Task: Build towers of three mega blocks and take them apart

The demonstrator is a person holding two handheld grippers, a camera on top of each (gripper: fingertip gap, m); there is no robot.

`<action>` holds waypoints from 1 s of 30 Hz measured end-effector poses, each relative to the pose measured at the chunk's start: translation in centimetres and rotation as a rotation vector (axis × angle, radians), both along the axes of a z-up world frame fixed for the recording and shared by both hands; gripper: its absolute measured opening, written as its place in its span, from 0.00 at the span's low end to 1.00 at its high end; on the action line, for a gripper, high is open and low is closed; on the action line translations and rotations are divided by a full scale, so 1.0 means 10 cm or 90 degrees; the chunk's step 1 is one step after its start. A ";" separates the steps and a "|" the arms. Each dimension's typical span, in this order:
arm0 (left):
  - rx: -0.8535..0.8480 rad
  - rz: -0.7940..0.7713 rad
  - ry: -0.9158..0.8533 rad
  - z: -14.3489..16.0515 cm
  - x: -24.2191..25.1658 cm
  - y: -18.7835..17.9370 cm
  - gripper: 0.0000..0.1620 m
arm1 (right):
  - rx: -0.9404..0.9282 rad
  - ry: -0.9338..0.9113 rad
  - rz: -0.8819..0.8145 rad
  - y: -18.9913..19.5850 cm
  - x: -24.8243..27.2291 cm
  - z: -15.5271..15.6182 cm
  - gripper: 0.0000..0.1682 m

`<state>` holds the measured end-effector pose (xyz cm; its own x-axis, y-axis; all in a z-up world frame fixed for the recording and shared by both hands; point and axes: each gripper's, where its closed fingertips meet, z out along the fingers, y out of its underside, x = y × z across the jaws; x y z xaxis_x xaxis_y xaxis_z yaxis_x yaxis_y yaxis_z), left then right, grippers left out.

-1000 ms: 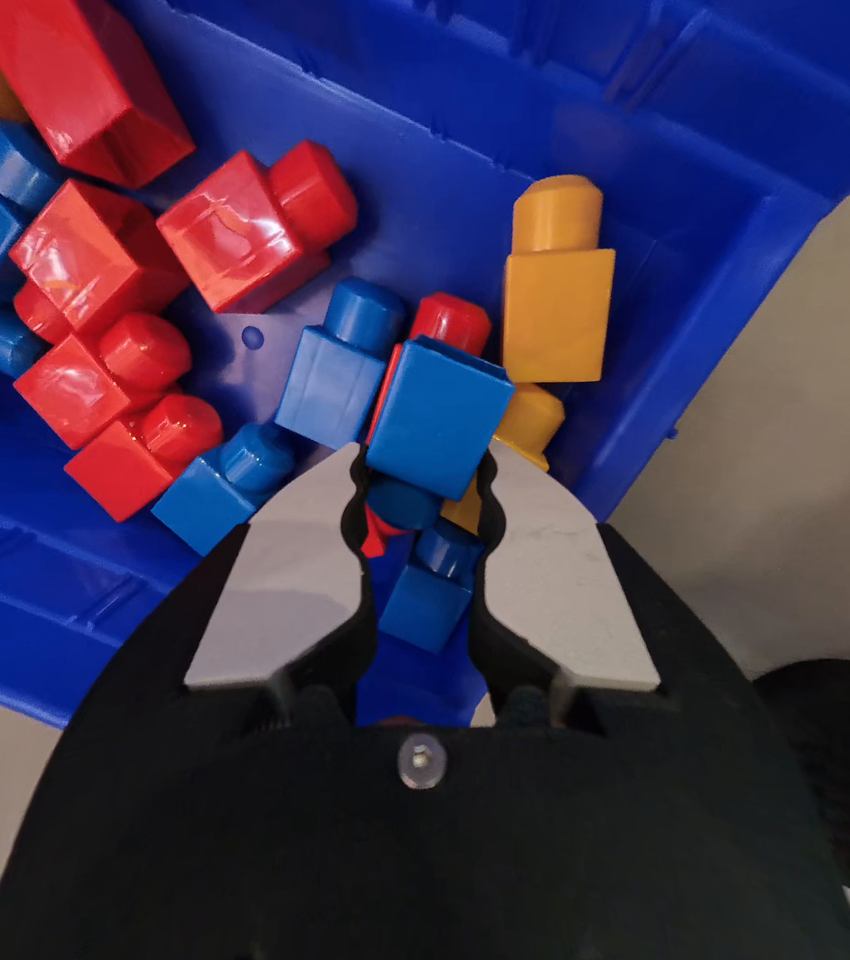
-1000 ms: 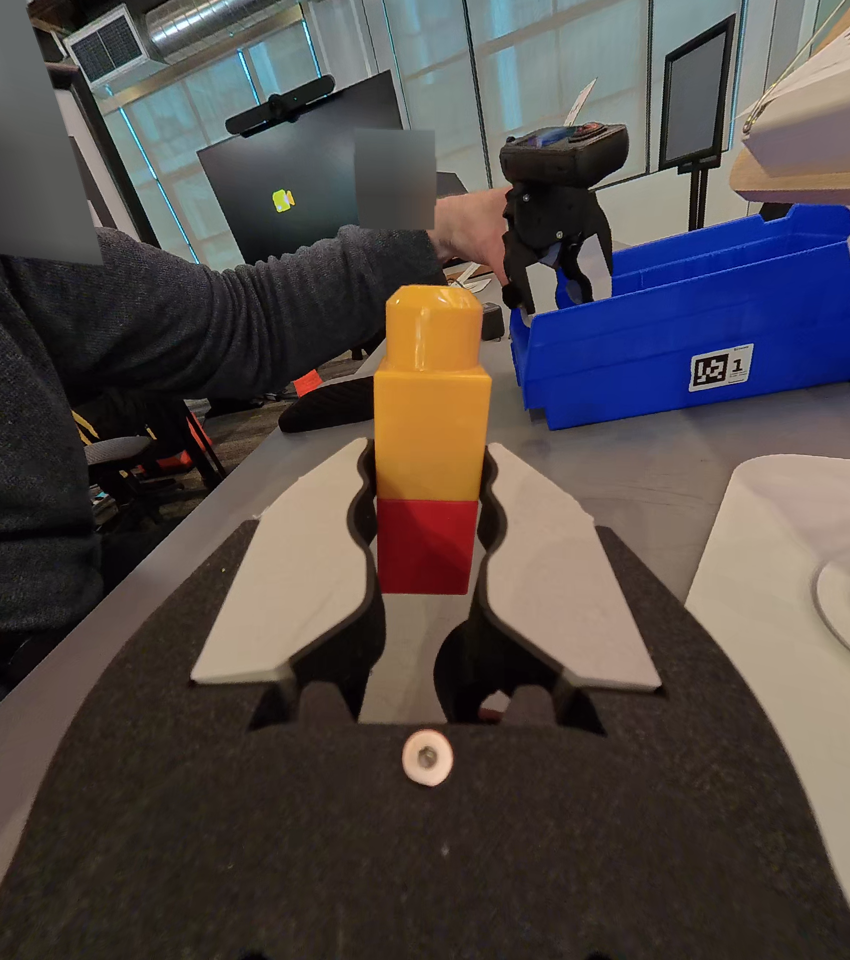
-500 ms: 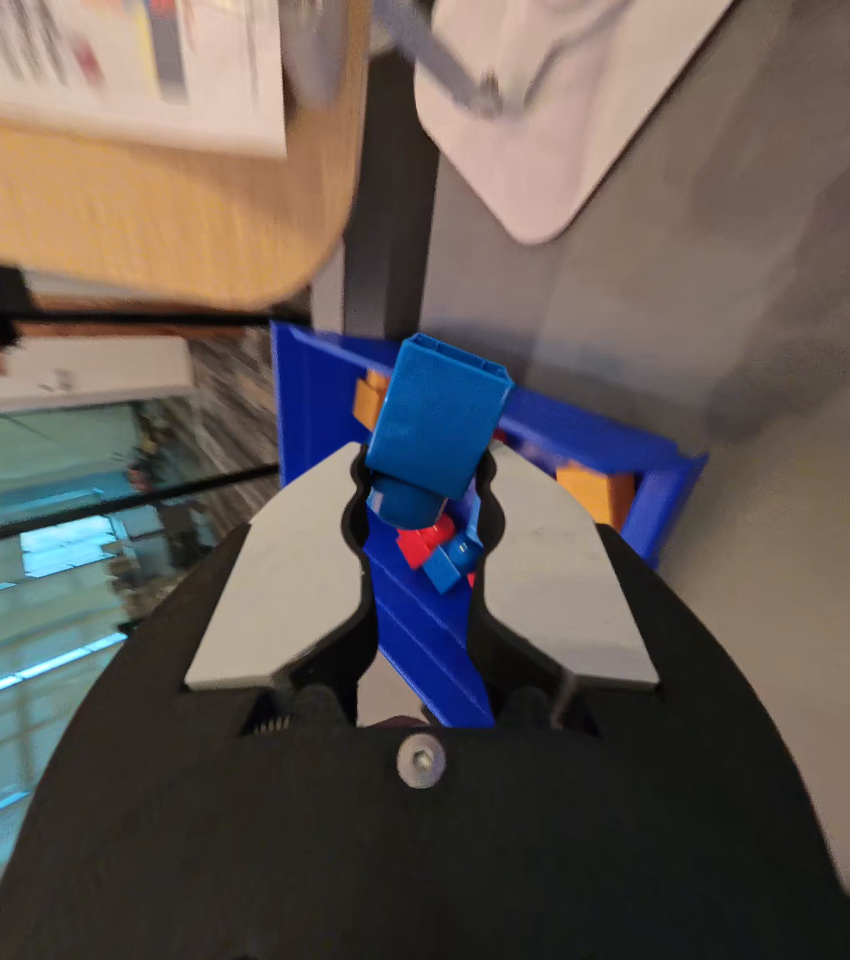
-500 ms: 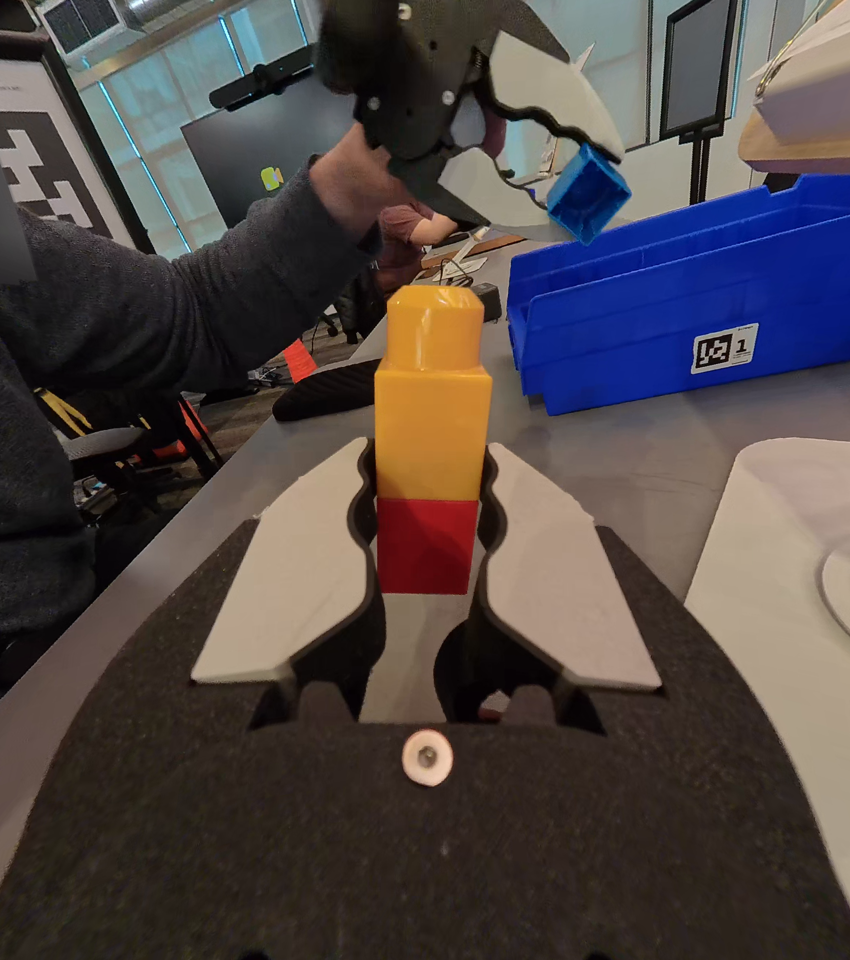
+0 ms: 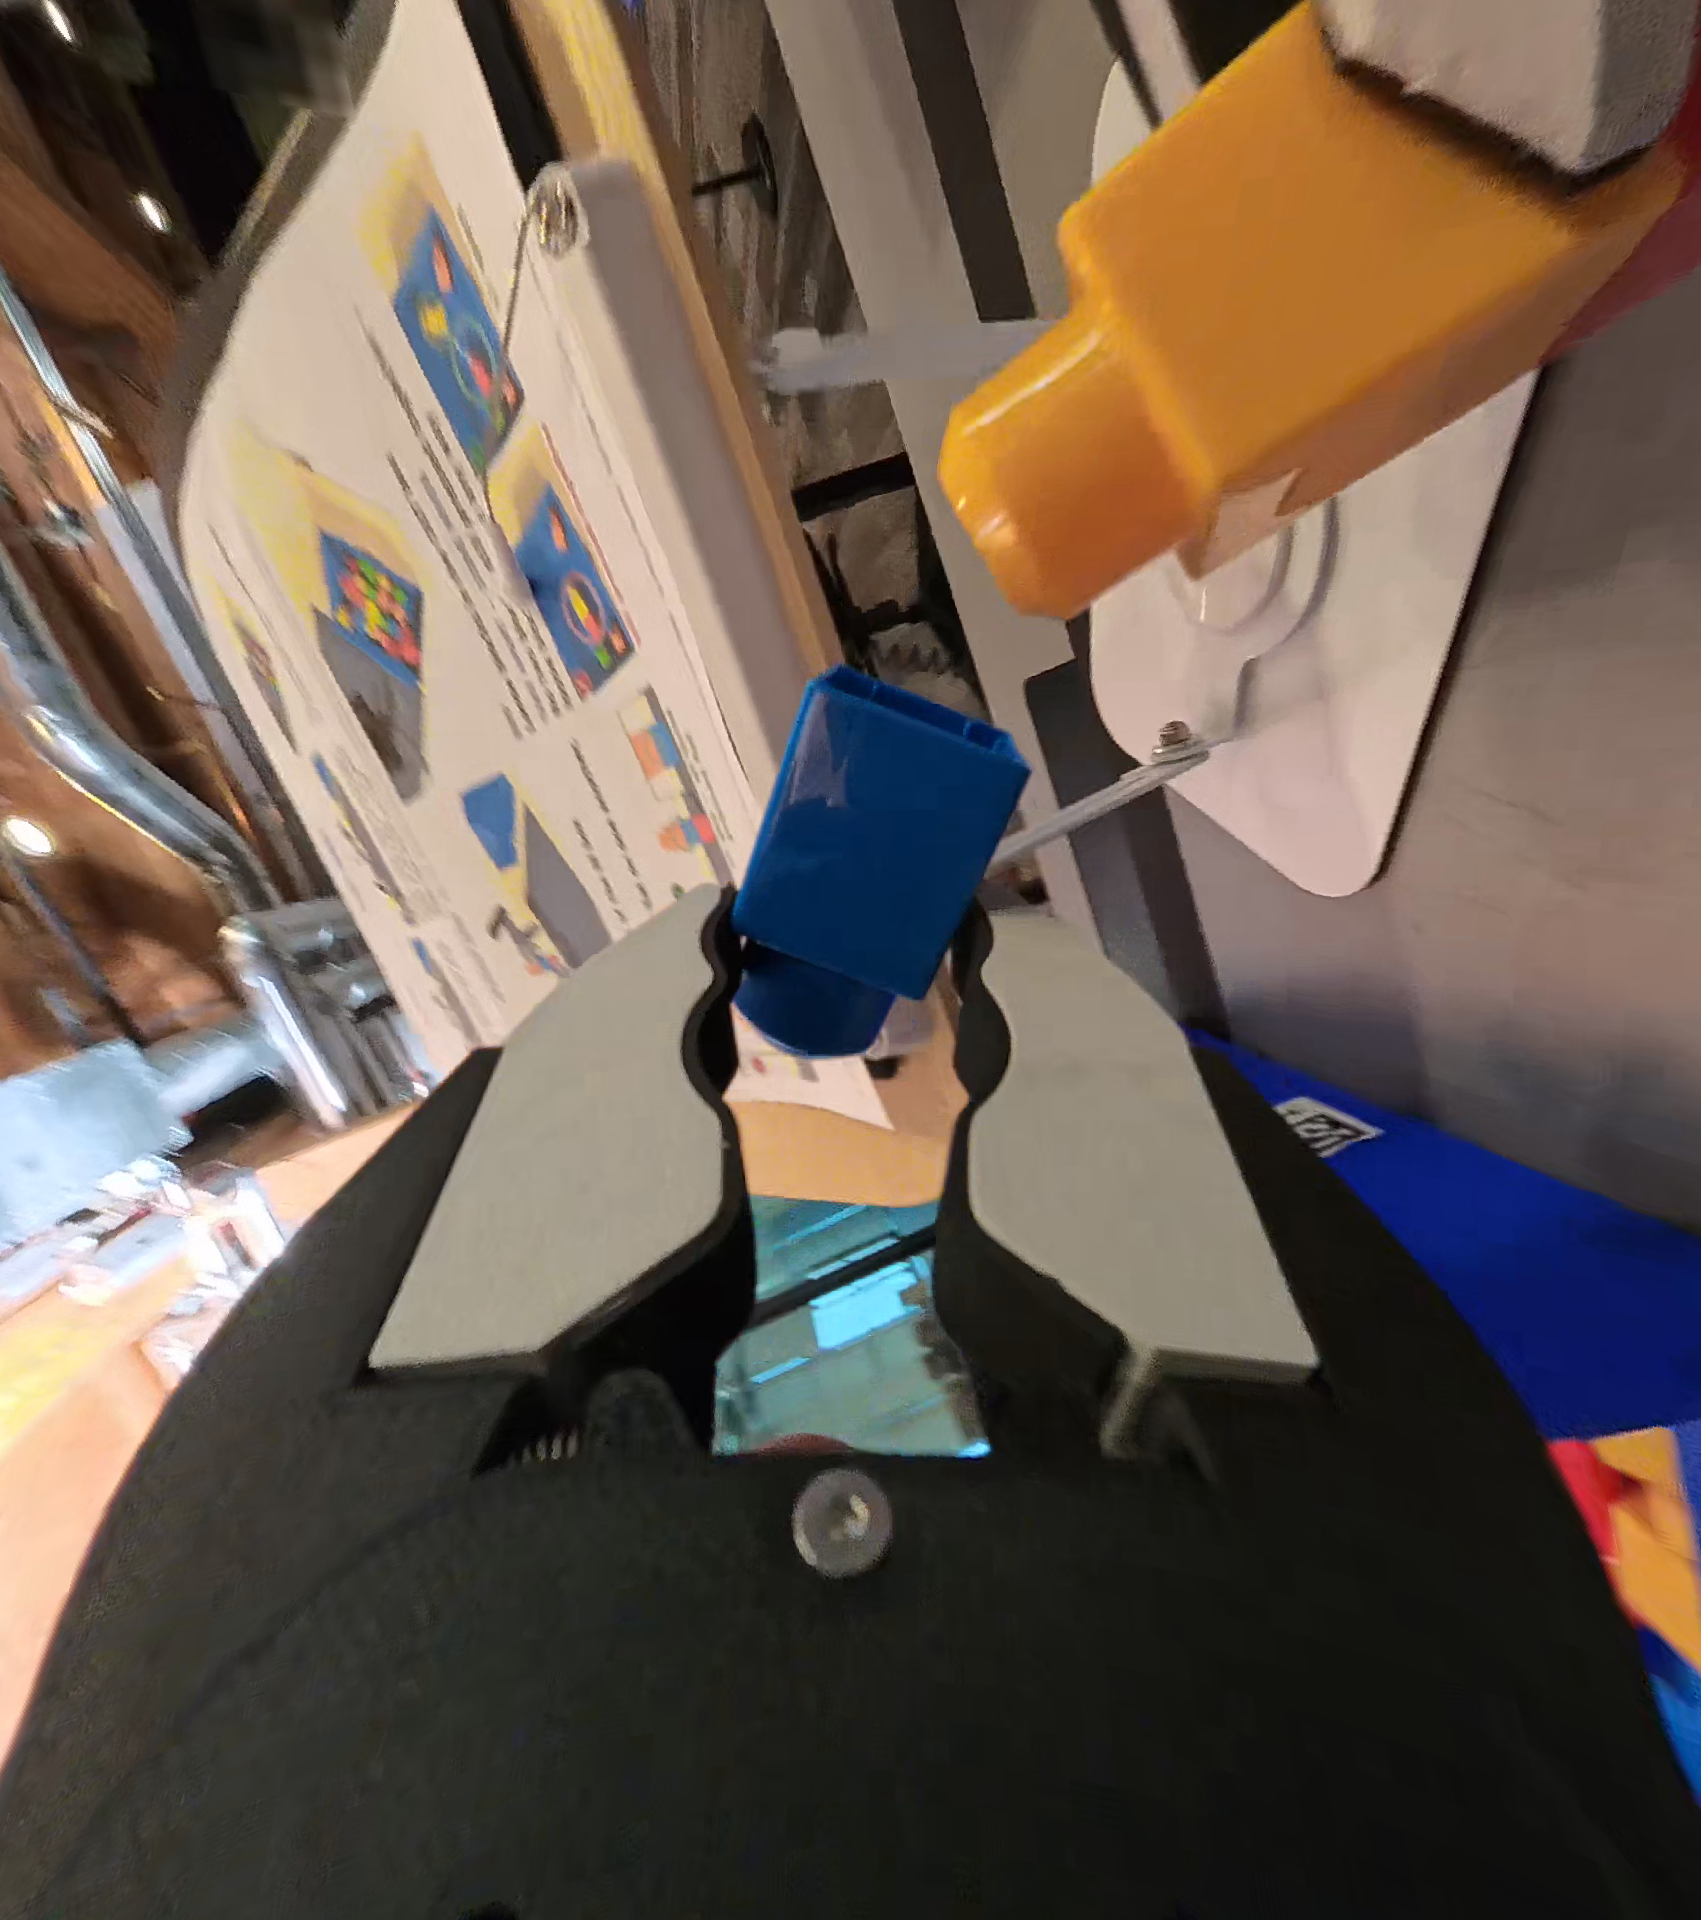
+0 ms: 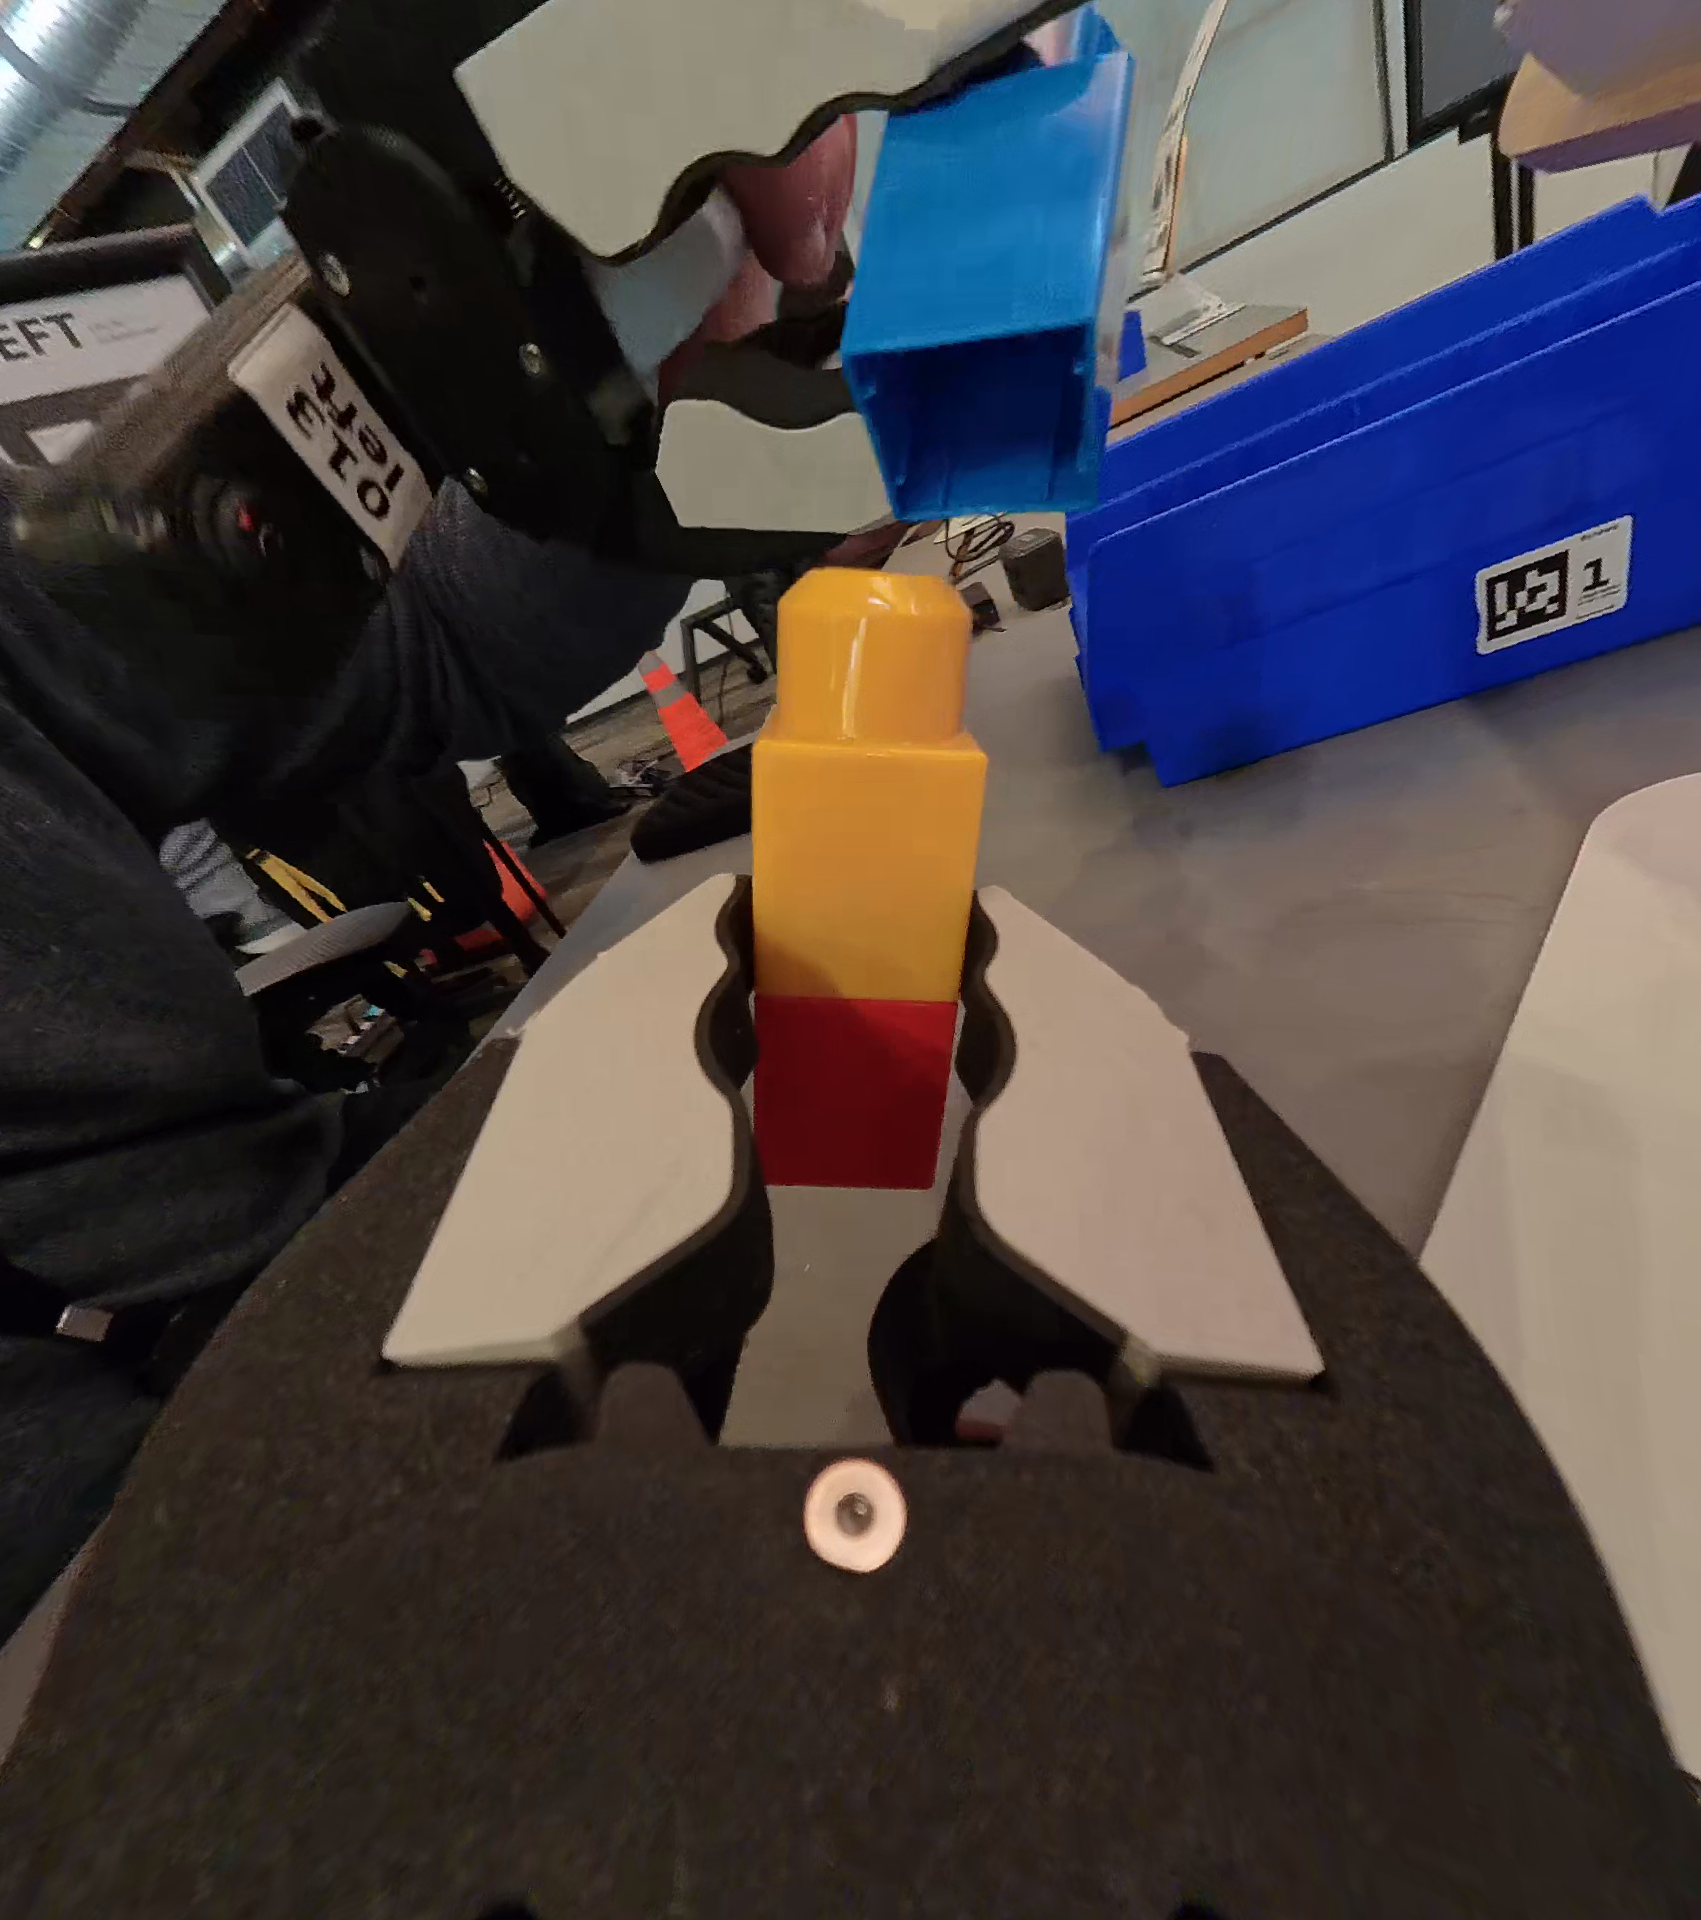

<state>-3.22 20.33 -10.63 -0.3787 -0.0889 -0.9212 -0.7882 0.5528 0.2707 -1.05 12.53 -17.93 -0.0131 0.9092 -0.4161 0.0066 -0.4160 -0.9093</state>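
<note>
The right gripper (image 6: 856, 997) was clamped on a two-block stack at frame centre, orange block (image 6: 867, 831) seated on red block (image 6: 851, 1091). In the upper middle, the left gripper (image 6: 763, 301) pinched the blue block (image 6: 981, 301), hollow end down, just above the orange stud and not touching. By my judgement two of three tiers were done, with the capping and the later dismantling left.

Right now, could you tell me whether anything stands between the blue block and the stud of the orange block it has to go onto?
Nothing visible does: the blue block hangs above the orange block, hollow end down, with only open air between.
</note>
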 end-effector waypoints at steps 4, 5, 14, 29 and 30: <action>0.048 -0.055 0.087 -0.07 0.10 -0.11 0.24 | -0.020 0.006 0.021 -0.02 0.01 0.00 0.21; 0.055 -0.067 0.108 -0.09 0.12 -0.14 0.24 | -0.023 0.006 0.027 -0.03 0.01 0.00 0.21; 0.019 -0.063 0.249 -0.26 0.15 -0.27 0.24 | -0.012 -0.029 0.025 -0.04 -0.03 -0.06 0.21; -0.030 0.039 0.310 -0.35 0.12 -0.31 0.23 | -0.015 -0.045 0.014 -0.02 -0.03 -0.10 0.21; -0.030 0.042 0.311 -0.34 0.11 -0.31 0.23 | -0.015 -0.045 0.014 -0.02 -0.03 -0.09 0.21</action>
<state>-2.07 17.19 -14.05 -0.7574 -0.1638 -0.6321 -0.6090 0.5265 0.5932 -1.38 12.31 -18.88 -0.0027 0.8992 -0.4376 0.0790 -0.4360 -0.8965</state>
